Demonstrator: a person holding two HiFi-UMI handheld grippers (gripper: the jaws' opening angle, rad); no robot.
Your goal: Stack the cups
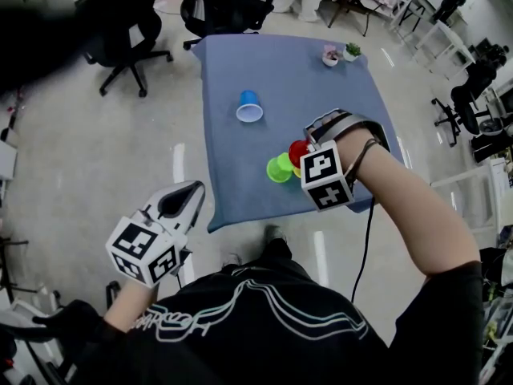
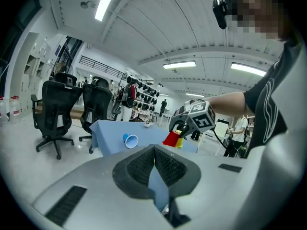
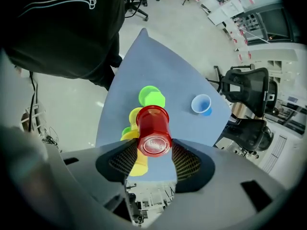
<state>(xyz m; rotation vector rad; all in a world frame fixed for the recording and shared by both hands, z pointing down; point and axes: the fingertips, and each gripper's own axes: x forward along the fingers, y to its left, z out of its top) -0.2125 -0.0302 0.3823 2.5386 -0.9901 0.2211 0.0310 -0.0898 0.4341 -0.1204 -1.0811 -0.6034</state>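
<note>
Though glossy, tapered red plastic cup (image 3: 153, 128)

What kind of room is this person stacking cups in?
Probably an open-plan office or lab. There are black swivel office chairs standing about, long ceiling strip lights, and a small blue-covered table set out in the open floor as a work spot.

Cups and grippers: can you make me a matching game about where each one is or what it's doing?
1 red cup
2 blue cup
3 green cup
4 left gripper

A on its side, away from the other cups
B shut, holding nothing
C on the table beside the yellow cup
D between the right gripper jaws

Pairs: 1-D, 2-A, 3-C, 4-B
</note>
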